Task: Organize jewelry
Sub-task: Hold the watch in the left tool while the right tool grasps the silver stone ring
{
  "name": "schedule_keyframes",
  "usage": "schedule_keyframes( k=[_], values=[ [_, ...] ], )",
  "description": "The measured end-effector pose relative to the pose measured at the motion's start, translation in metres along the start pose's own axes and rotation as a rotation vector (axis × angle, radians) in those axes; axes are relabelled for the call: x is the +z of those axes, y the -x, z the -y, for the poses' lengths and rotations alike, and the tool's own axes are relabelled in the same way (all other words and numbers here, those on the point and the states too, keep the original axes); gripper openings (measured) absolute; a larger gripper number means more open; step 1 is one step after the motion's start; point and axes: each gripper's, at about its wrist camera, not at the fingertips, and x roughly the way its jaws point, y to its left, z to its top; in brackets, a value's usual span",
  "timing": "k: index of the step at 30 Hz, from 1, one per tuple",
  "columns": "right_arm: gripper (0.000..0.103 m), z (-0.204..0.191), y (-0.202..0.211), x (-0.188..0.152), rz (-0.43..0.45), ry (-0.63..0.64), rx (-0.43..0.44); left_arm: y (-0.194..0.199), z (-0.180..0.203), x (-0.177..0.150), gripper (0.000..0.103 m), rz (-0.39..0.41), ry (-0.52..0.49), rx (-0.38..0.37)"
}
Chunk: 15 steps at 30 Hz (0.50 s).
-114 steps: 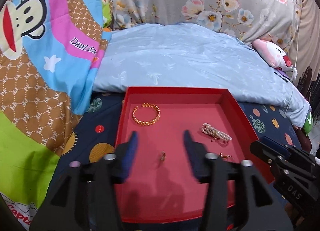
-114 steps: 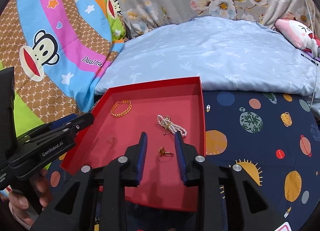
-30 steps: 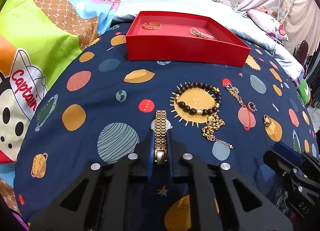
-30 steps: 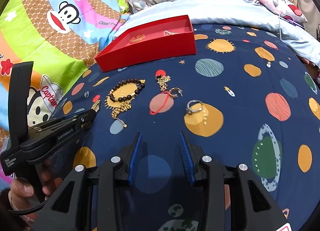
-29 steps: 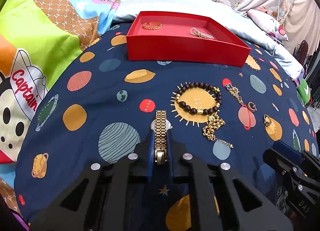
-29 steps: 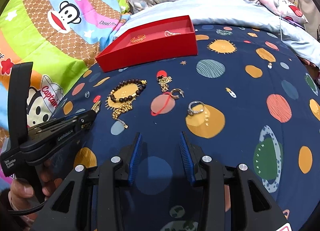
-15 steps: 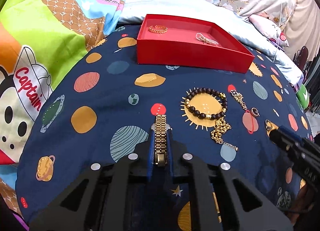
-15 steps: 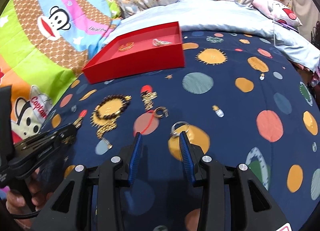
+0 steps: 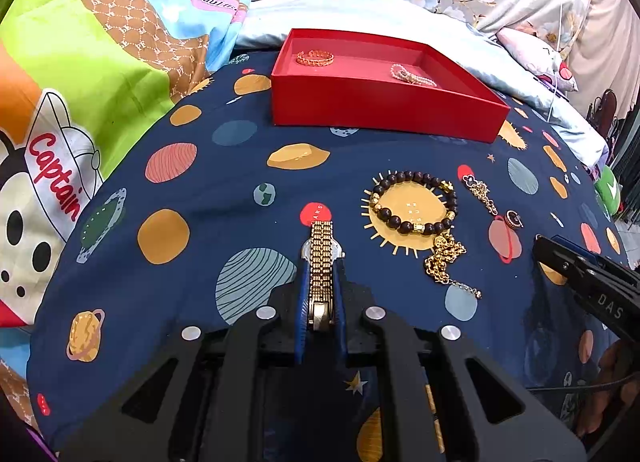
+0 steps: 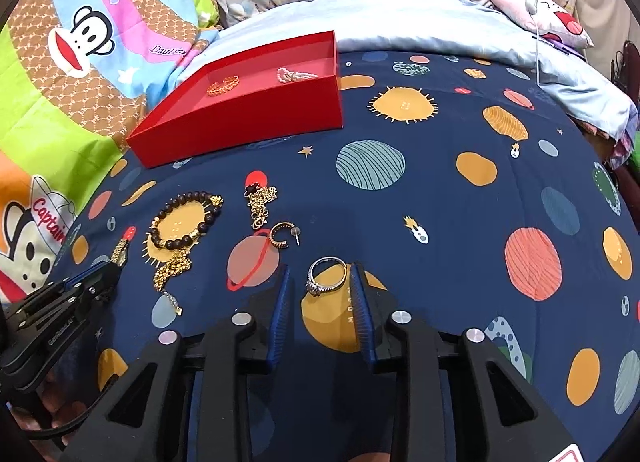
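My left gripper [image 9: 322, 268] is shut on a gold watch [image 9: 322, 250], whose band runs between the blue pads low over the navy planet blanket. A silver ring [image 10: 326, 276] lies on an orange planet between the pads of my right gripper [image 10: 321, 274]. Those jaws are closing, and a gap shows on both sides of the ring. Further back stands the red box [image 9: 380, 109], holding a gold bangle [image 9: 315, 58] and a pearl bracelet [image 9: 412, 75].
Loose on the blanket lie a dark bead bracelet [image 10: 162, 217], a gold chain [image 10: 172, 270], a pendant chain [image 10: 260, 197] and a hoop earring [image 10: 280, 236]. A cartoon quilt rises at the left, and pale blue bedding and floral pillows lie behind the box.
The right gripper has moved forward until the silver ring sits between its pads, and its jaws have narrowed. The left gripper still holds the watch in the same spot.
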Motion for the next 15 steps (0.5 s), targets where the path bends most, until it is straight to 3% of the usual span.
schedule_keyframes(
  k=[2,15],
  values=[
    [0.020,-0.0012,-0.0009,0.0008,0.000,0.005,-0.016,0.0002,0.0000,-0.0002,0.011,0.000,0.000,0.000],
    [0.019,-0.0027,0.0025,0.0005,0.005,-0.005,-0.010,0.0003,0.0006,0.0001,0.011,-0.001,-0.004,0.005]
  ],
)
